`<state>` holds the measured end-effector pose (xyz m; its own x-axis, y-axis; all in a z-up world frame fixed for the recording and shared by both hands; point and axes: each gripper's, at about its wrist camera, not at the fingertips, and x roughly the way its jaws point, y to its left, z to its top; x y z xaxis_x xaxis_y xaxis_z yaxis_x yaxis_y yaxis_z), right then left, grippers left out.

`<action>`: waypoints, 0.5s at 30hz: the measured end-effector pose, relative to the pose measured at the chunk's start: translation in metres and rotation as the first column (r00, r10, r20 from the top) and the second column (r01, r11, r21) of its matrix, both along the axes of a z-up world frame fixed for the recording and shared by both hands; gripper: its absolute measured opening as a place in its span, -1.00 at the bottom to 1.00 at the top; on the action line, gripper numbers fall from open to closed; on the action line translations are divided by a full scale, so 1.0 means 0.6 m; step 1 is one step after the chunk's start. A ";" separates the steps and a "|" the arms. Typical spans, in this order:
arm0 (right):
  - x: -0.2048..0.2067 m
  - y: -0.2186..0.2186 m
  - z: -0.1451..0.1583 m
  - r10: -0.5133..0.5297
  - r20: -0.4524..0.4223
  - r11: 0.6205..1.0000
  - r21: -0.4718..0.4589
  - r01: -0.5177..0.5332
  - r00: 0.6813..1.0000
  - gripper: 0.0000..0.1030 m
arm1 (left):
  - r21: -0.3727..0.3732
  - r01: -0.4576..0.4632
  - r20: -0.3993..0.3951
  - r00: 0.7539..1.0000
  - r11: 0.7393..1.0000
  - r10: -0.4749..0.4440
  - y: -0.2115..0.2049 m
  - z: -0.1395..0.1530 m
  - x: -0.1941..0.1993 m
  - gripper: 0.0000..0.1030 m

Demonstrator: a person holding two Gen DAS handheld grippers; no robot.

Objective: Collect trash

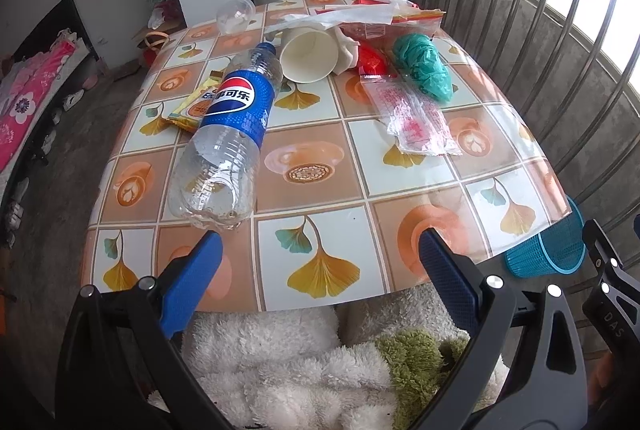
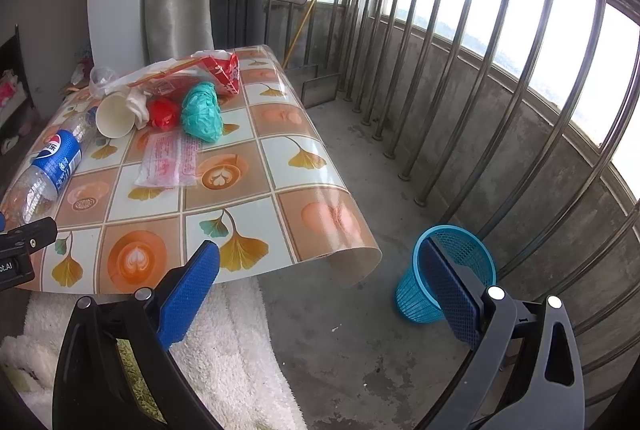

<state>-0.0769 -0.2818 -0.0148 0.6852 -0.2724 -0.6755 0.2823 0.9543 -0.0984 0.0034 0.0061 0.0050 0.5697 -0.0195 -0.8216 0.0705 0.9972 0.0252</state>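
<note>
An empty Pepsi bottle (image 1: 230,134) (image 2: 48,166) lies on the patterned table (image 1: 320,270) (image 2: 248,166), its base just beyond my open left gripper (image 1: 320,242). Behind it lie a paper cup (image 1: 306,56) (image 2: 116,116), a green plastic bag (image 1: 424,68) (image 2: 202,112), a red wrapper (image 1: 372,60) (image 2: 162,114), a clear wrapper (image 1: 416,118) (image 2: 168,160) and a yellow snack packet (image 1: 192,108). My right gripper (image 2: 320,262) hangs open past the table's near right corner. A blue mesh basket (image 2: 444,274) (image 1: 548,250) stands on the floor, partly behind the right finger.
A clear plastic cup (image 1: 236,14) and more wrappers (image 1: 376,14) lie at the table's far end. A metal railing (image 2: 480,90) runs along the right. A fluffy white cloth (image 1: 280,358) (image 2: 224,350) sits below the table's near edge. Bare concrete floor (image 2: 344,342) lies between table and basket.
</note>
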 end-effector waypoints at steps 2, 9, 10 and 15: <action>0.001 -0.001 0.000 -0.001 0.001 1.000 0.001 0.001 1.000 0.88 | 0.002 -0.002 0.001 1.000 1.000 0.002 0.000 -0.001 0.001 0.83; 0.000 -0.001 -0.003 -0.003 0.002 1.000 0.001 0.003 1.000 0.88 | 0.003 -0.001 0.002 1.000 1.000 0.001 0.001 0.000 0.001 0.83; 0.000 -0.001 -0.003 -0.002 0.002 1.000 0.001 0.002 1.000 0.88 | 0.003 -0.001 0.002 1.000 1.000 0.001 0.002 0.000 0.001 0.83; 0.001 -0.001 -0.003 -0.003 0.002 1.000 0.001 0.003 1.000 0.88 | 0.004 -0.003 0.001 1.000 1.000 0.003 0.004 0.001 0.002 0.83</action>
